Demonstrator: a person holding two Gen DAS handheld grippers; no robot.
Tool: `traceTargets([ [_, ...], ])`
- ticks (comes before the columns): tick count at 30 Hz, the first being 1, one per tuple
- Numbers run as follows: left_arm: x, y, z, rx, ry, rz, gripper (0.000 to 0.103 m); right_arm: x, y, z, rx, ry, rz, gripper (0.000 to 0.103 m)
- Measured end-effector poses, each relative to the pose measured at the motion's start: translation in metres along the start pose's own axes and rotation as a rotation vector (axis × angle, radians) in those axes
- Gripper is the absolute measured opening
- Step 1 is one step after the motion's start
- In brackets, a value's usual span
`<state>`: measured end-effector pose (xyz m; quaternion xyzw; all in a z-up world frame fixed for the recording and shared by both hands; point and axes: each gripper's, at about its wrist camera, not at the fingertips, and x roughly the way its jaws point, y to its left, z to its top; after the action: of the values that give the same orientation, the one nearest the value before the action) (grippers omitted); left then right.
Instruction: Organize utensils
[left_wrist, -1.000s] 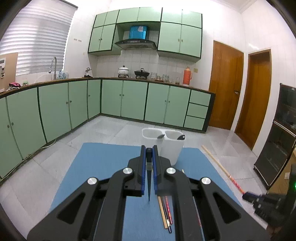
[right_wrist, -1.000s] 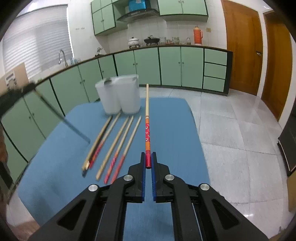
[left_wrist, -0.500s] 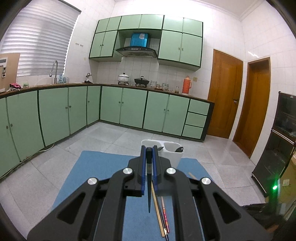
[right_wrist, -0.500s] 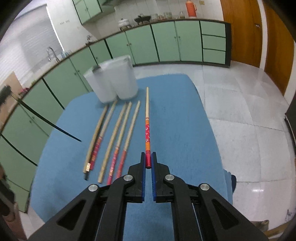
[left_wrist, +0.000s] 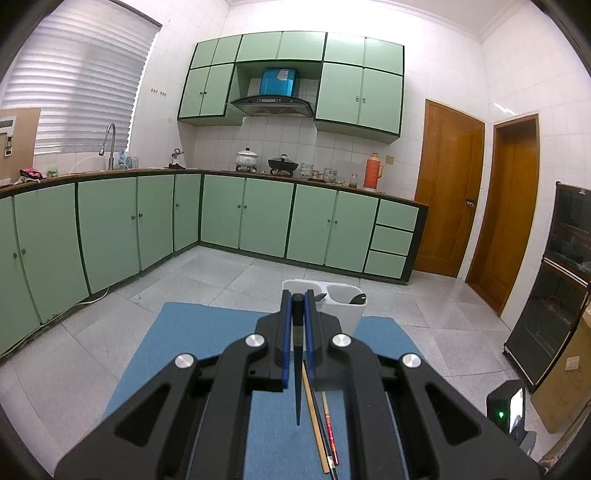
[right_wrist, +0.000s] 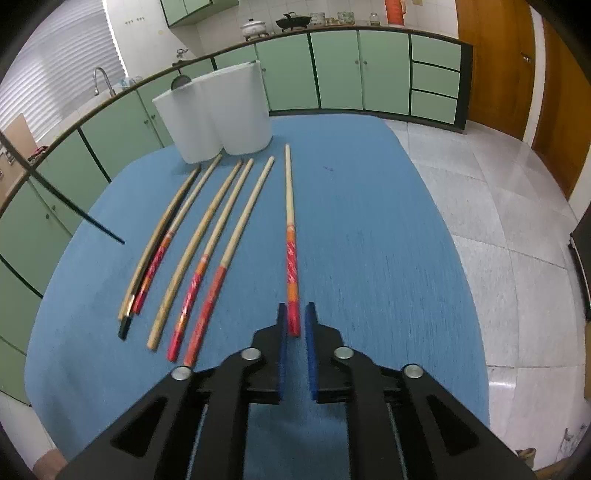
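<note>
My left gripper (left_wrist: 297, 306) is shut on a black chopstick (left_wrist: 297, 384), held above the blue mat (left_wrist: 192, 339); its thin tip points back toward the camera. The same chopstick shows at the left of the right wrist view (right_wrist: 70, 206). My right gripper (right_wrist: 295, 317) is open a little, its jaws either side of the red end of a wooden chopstick (right_wrist: 289, 229) lying on the mat (right_wrist: 369, 240). Several more chopsticks (right_wrist: 207, 251) lie in a row to its left. A white two-compartment utensil holder (right_wrist: 218, 114) stands at the mat's far end, also in the left wrist view (left_wrist: 343, 302).
Dark utensil heads stick out of the holder (left_wrist: 356, 298). The mat sits on a table with grey tiled floor (right_wrist: 498, 221) around it. Green kitchen cabinets (left_wrist: 258, 218) line the far walls. A black device with a green light (left_wrist: 506, 410) is at the right.
My right gripper has opened slightly and let go of the red-ended chopstick, which now lies on the mat. My left gripper has tilted up and shifted right, still holding the black chopstick.
</note>
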<state>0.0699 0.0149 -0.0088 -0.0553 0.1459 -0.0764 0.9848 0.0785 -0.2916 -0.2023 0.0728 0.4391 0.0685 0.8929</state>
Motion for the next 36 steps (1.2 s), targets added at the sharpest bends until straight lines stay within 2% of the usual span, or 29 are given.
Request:
traceTargets([
  [2,0.000,-0.001,0.000,0.000,-0.001,-0.001,0.006,-0.002,-0.002,-0.006,0.005,0.001,0.000,0.023],
  [4,0.000,-0.001,-0.001,0.000,0.000,0.000,0.006,-0.005,-0.003,-0.013,0.001,-0.002,0.004,0.026],
  [8,0.000,-0.002,0.000,-0.001,0.001,0.000,0.006,-0.012,-0.001,-0.025,-0.013,-0.024,-0.005,0.027],
  [13,-0.001,-0.002,-0.001,-0.001,0.002,-0.003,0.006,-0.009,0.002,-0.023,-0.009,-0.055,-0.011,0.027],
  [18,-0.001,-0.001,-0.001,-0.003,0.004,-0.002,0.006,0.000,0.001,-0.013,0.000,-0.059,-0.018,0.023],
  [20,-0.001,-0.001,-0.002,-0.005,0.006,-0.005,0.006,0.004,0.003,-0.010,-0.007,-0.051,-0.027,0.015],
  [25,-0.002,0.001,-0.001,-0.005,0.007,-0.010,0.006,0.006,0.008,-0.010,-0.033,-0.051,-0.054,0.006],
  [31,-0.001,0.003,0.000,-0.007,0.006,-0.007,0.006,-0.003,0.012,-0.006,-0.051,-0.062,-0.059,0.006],
  [36,-0.002,0.005,0.001,-0.013,-0.002,-0.003,0.006,-0.040,0.017,0.014,-0.097,-0.118,-0.070,0.006],
])
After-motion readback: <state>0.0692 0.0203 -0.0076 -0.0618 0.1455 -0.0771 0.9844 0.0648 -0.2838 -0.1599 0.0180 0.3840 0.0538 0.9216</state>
